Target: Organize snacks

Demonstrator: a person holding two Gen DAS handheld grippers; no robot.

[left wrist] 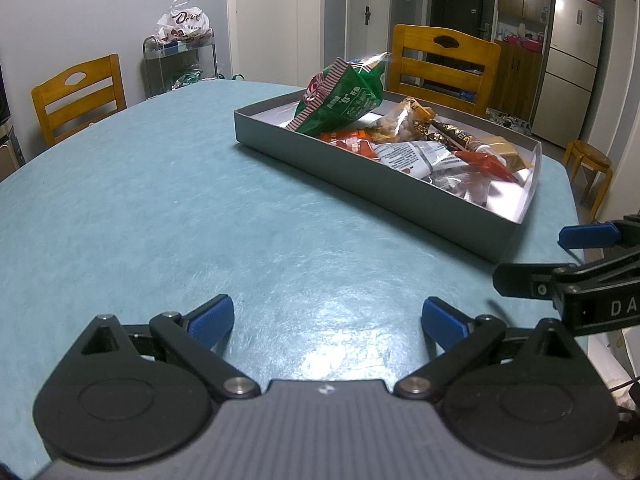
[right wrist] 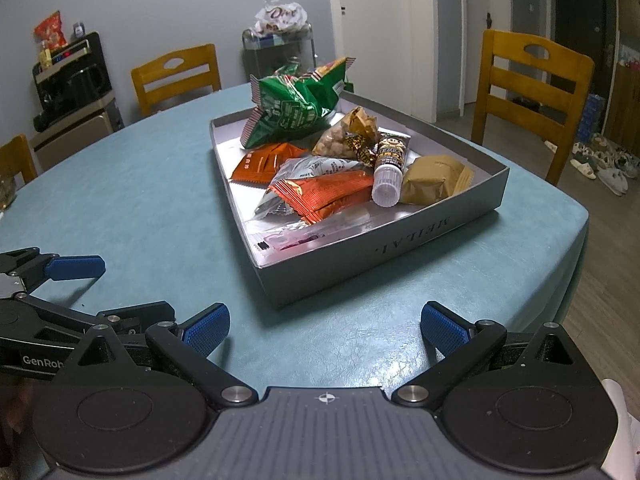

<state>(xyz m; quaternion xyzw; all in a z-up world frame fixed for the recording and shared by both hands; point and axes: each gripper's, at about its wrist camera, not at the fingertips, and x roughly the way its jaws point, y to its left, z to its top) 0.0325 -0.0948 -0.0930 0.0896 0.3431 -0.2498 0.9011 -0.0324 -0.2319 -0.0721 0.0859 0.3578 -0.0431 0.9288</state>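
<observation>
Nearest, both wrist views: left gripper (left wrist: 327,316) and right gripper (right wrist: 325,322), each w/ blue pads spread wide, nothing between them, hovering low over the teal table (left wrist: 160,208). The two tools sit side by side; the left one's tip shows at the left edge of the right view, the right one's at the right edge of the left view. Just ahead of the right gripper, and ahead-right of the left: shallow grey box (right wrist: 360,264), near corner pointing toward the right tool, apart from both. Inside, near to far: clear sachet (right wrist: 296,236) along the front wall, orange packet (right wrist: 324,196), white-capped tube (right wrist: 390,172), tan wrapped block (right wrist: 432,180), a second orange packet (right wrist: 264,164), nut bag (right wrist: 344,136), green bag (right wrist: 296,108) propped at the far end. Beyond: wooden chairs (right wrist: 532,80), cart w/ shopping bag (right wrist: 280,16). Step, as judged: no loose snacks on the table, all appear boxed, so either wrap-up or start of sorting w/in the box. Next move prob. calls for a short forward reach over the low wall, then closing on one item w/o dragging its neighbours.
</observation>
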